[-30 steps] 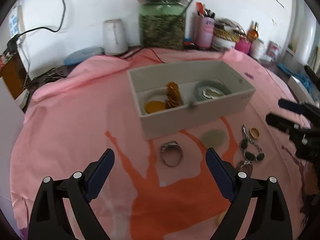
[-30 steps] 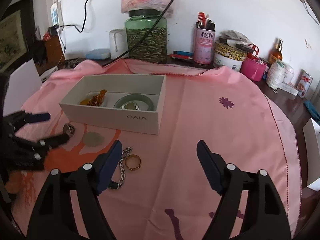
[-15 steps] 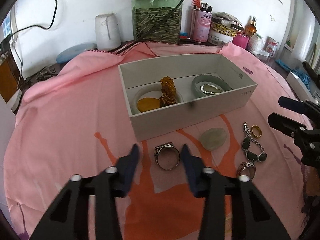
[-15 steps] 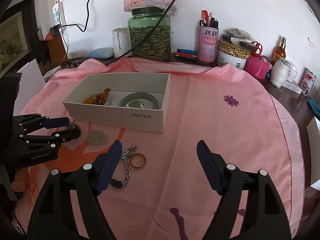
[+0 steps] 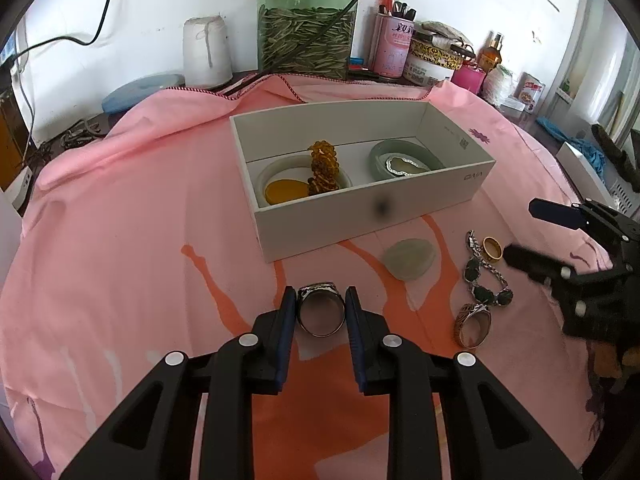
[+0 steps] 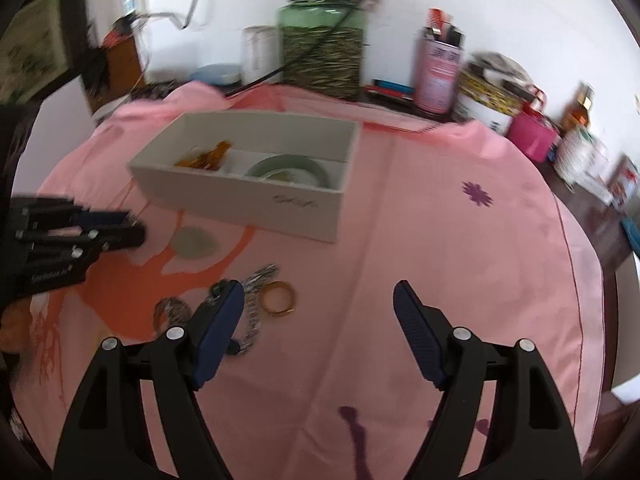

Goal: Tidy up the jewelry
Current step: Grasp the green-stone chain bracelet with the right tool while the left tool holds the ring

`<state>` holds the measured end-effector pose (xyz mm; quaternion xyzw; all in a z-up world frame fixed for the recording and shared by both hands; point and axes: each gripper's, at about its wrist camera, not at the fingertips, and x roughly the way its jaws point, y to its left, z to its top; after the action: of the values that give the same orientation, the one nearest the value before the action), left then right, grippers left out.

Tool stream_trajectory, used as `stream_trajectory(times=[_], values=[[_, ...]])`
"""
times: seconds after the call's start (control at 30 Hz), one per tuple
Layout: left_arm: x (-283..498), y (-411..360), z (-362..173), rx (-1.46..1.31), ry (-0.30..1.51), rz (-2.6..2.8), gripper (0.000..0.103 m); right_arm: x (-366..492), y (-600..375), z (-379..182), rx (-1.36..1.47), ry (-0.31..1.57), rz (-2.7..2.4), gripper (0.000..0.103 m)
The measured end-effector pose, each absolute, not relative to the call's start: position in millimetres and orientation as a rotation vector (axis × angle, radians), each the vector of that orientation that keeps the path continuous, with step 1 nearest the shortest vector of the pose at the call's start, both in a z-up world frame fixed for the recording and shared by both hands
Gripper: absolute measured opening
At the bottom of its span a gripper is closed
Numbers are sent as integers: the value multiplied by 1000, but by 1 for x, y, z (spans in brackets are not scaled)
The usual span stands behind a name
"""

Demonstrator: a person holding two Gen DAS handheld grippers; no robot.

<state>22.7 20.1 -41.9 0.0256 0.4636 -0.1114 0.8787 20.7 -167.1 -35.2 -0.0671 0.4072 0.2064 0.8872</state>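
My left gripper (image 5: 320, 300) is shut on a silver ring (image 5: 321, 314) that rests on the pink cloth. A white box (image 5: 352, 216) behind it holds an amber bead bracelet (image 5: 323, 168), an amber pendant and a green bangle (image 5: 404, 160). A pale jade stone (image 5: 410, 258), a gold ring (image 5: 492, 249), a green-stone chain bracelet (image 5: 486, 280) and a second silver ring (image 5: 472, 324) lie to the right. My right gripper (image 6: 318, 300) is open and empty, its left finger over the chain bracelet (image 6: 256, 280), beside the gold ring (image 6: 278, 298).
A big green glass jar (image 5: 306, 24), a white cup (image 5: 207, 52), a pink pen holder (image 5: 390, 46), tins and bottles stand along the wall behind the table. The pink cloth (image 5: 120, 220) covers the round table, whose edge drops off at the right.
My left gripper moved forward and closed its fingers around the silver ring. My right gripper swung left and down toward the chain bracelet and gold ring, still open.
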Motion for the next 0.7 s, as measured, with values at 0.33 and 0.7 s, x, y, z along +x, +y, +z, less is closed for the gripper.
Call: stream_trajectory(times=[0.33, 0.7], values=[[20, 9, -44, 113, 953, -228, 39, 44, -195, -46, -79, 885, 235, 59], [22, 15, -43, 92, 948, -218, 39, 33, -201, -25, 38, 841, 385, 59]])
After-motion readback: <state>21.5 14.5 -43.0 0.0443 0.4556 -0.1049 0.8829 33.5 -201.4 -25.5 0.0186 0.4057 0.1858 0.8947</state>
